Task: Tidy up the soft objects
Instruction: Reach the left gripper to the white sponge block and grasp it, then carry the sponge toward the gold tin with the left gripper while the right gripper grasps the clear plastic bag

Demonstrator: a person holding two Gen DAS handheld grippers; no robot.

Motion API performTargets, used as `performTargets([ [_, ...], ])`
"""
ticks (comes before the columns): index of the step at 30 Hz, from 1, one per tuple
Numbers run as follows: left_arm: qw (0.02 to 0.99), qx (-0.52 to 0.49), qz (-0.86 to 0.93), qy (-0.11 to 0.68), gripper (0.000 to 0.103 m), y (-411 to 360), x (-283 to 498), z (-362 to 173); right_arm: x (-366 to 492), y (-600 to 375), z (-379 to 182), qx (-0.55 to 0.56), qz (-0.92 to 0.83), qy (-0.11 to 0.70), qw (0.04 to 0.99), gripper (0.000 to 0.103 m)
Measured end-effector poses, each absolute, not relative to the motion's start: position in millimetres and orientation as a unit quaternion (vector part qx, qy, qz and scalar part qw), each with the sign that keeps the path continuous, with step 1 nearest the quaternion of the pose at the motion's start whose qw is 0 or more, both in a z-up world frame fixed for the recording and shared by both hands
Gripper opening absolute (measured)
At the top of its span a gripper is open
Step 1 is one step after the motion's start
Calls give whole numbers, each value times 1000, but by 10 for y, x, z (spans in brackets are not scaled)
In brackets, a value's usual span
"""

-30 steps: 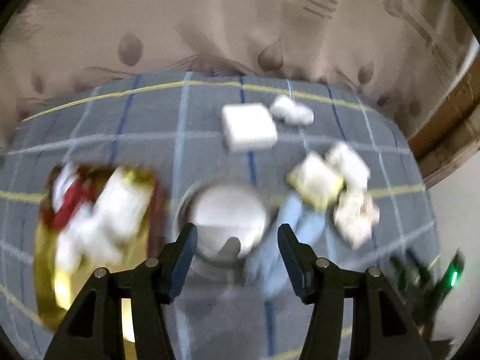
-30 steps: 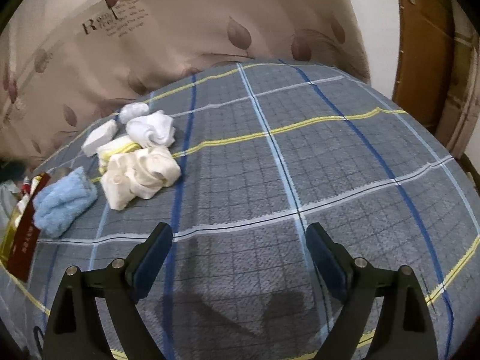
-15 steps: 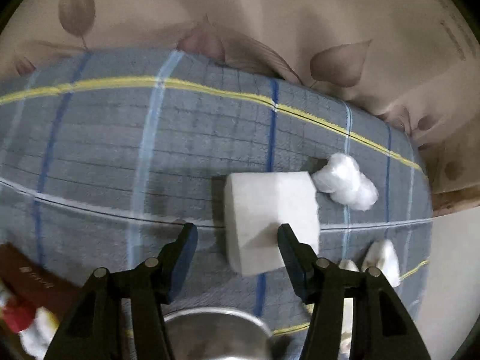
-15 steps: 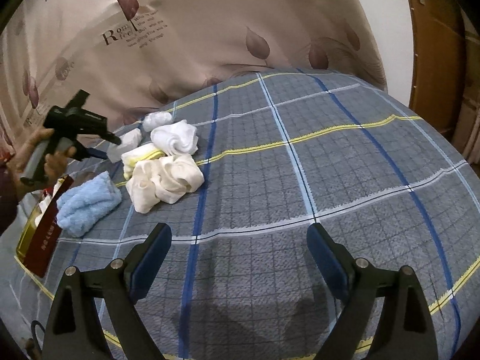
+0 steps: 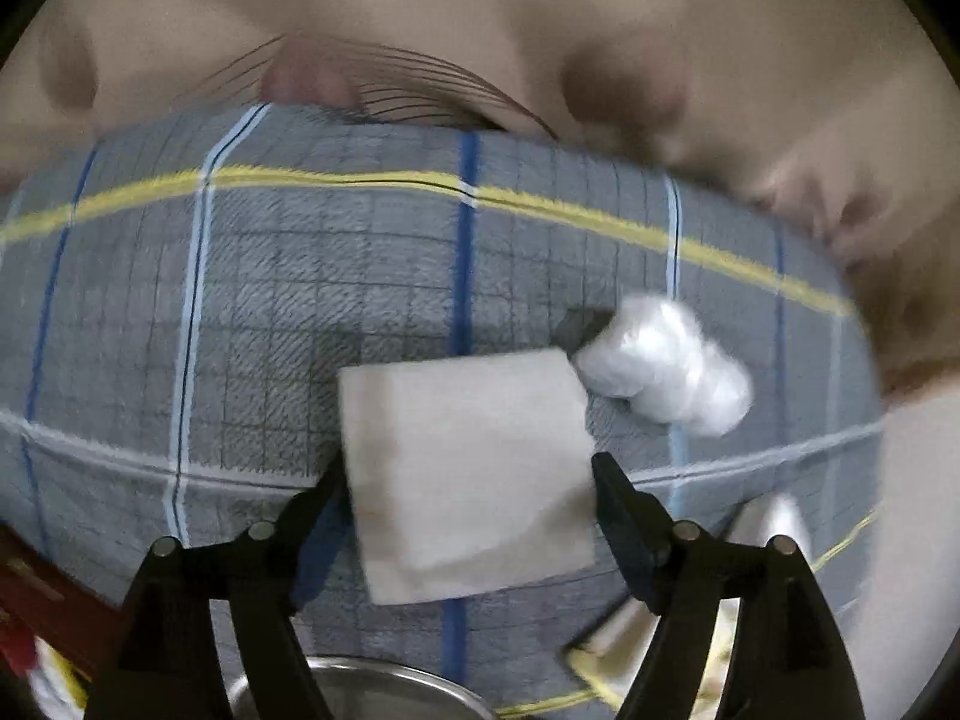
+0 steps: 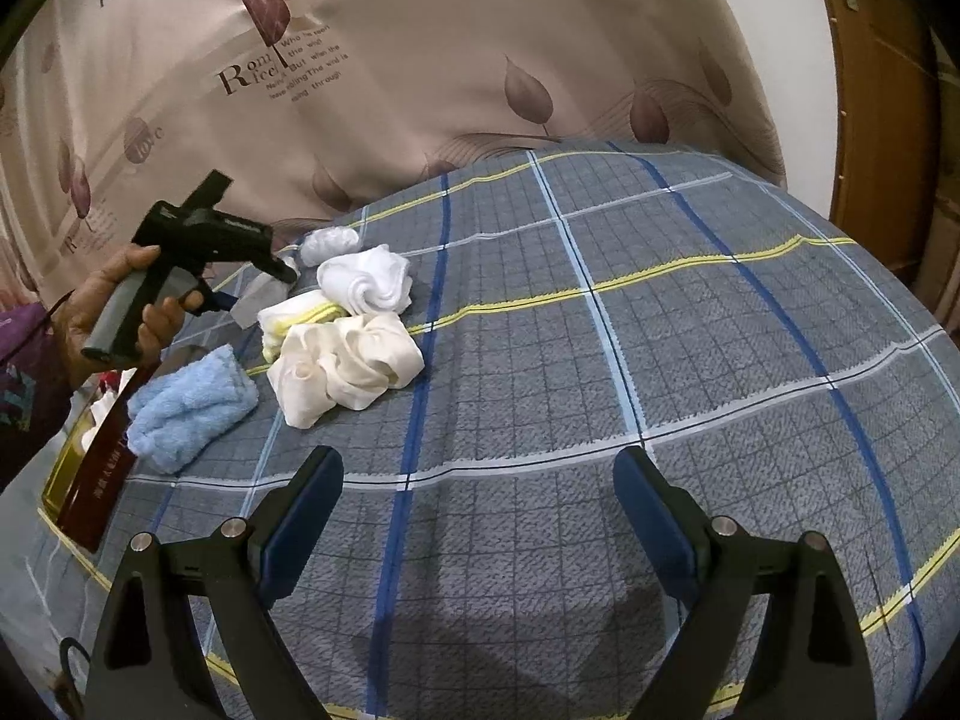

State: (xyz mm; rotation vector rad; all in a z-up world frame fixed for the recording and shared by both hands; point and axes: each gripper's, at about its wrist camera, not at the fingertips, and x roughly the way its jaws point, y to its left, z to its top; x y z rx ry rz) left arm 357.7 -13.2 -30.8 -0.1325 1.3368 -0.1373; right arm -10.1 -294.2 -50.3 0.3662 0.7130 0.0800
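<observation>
Left wrist: white foam block point(image 5: 465, 474) between spread left claw point(image 5: 468, 492) fingers

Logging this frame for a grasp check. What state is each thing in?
left gripper: open, fingers either side of the pad
white square pad: flat, not yet gripped
right gripper: open, empty
blue towel: folded
cream cloth: bunched
white sock: rolled

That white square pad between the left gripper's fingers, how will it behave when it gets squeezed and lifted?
The white square pad looks like foam or folded tissue, so it probably compresses and weighs little. Its flat faces suggest it will not roll. The left gripper is open with a finger on each side, so a centred pinch seems likely to hold it.
</observation>
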Motion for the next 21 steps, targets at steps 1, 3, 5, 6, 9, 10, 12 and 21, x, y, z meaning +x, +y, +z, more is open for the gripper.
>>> performTargets([
  [1,783,-37,-60,619,78,-208,3578,-316,-101,-2942,-502,178,39,347,920,90],
  [3,784,25,-52,618,78,-385,3563,-354,-102,-2943,-503,179,39,347,920,90],
  [5,790,30,-52,610,75,-412,3537,-348,-113,-2942,-500,179,38,346,920,90],
  [6,793,21,-52,607,73,-392,3533,-338,-114,-2942,-498,180,38,346,920,90],
  [9,802,-30,-58,594,70,-242,3500,-279,-115,-2944,-493,181,37,345,920,92],
  [10,806,-43,-57,587,70,-175,3470,-243,-110,-2943,-493,182,37,345,920,92],
  [12,816,-46,-54,573,70,-99,3410,-168,-103,-2946,-497,182,37,346,920,92],
  [21,834,-77,-54,544,70,126,3162,146,-66,-2915,-489,168,71,355,917,92],
])
